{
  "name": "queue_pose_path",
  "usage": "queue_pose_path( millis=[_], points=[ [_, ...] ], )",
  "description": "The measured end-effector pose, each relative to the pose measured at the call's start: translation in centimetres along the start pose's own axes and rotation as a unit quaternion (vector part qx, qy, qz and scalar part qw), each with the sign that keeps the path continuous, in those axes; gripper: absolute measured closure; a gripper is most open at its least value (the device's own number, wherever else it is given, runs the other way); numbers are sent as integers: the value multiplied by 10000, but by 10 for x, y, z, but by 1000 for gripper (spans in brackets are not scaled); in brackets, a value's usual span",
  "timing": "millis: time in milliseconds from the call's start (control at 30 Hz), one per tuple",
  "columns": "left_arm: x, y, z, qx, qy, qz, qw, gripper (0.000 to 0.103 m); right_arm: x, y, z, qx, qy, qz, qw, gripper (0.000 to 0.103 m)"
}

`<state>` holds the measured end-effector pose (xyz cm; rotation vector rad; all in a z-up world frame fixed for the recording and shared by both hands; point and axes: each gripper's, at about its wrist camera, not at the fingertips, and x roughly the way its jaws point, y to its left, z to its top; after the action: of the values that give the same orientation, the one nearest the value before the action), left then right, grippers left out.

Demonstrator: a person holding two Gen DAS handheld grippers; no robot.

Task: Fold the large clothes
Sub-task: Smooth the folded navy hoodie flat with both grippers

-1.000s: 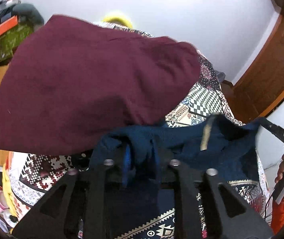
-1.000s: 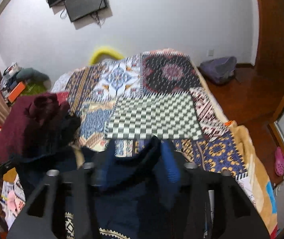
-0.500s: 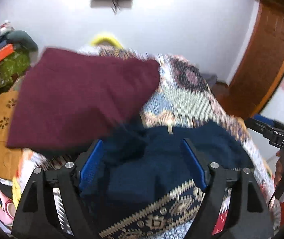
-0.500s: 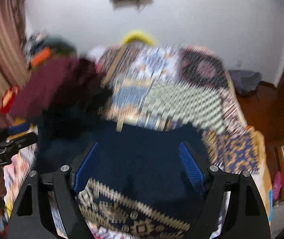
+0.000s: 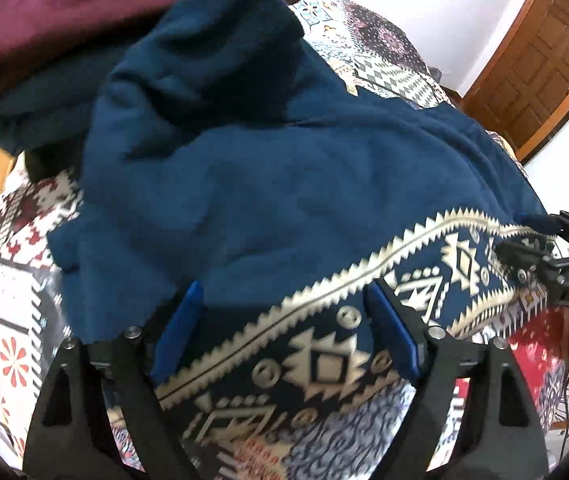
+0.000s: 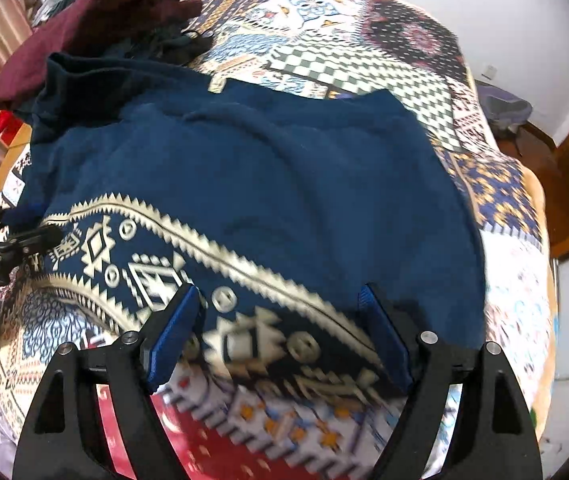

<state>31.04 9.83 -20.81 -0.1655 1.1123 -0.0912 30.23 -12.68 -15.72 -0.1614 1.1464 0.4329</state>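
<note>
The navy sweater (image 5: 284,184) lies spread on the patchwork bedspread (image 6: 364,60), its patterned band between both tongs. Left tongs (image 5: 284,328) and right tongs (image 6: 280,320) have just been opening and stand released, gripping nothing

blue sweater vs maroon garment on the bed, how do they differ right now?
The blue sweater is spread fairly flat across the bedspread; the maroon garment sits bunched in a heap at the far left. The blue sweater carries a cream patterned band near its hem; the maroon garment looks plain. The blue sweater lies nearest both grippers; the maroon garment lies beyond it. Both are dark, soft fabric.
</note>
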Motion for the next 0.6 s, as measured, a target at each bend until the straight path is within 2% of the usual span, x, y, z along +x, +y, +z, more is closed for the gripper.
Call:
queue_pose_path(
  millis=[200,467,533,600],
  points=[
    [-23,27,-25,-325,52,-105,9994,18,-22,-23,-21,479,-64,72,9988,24],
    [-58,50,-60,-755,121,-236,9968,18,-40,-54,-50,1446,-247,522,9878,24],
    [-65,53,-66,-888,102,-327,9955,18,-39,-59,-50,1598,-272,665,9845,24],
    [-69,60,-76,-1182,179,-617,9909,18,-36,-63,-47,1773,-289,773,9807,23]
  ],
)
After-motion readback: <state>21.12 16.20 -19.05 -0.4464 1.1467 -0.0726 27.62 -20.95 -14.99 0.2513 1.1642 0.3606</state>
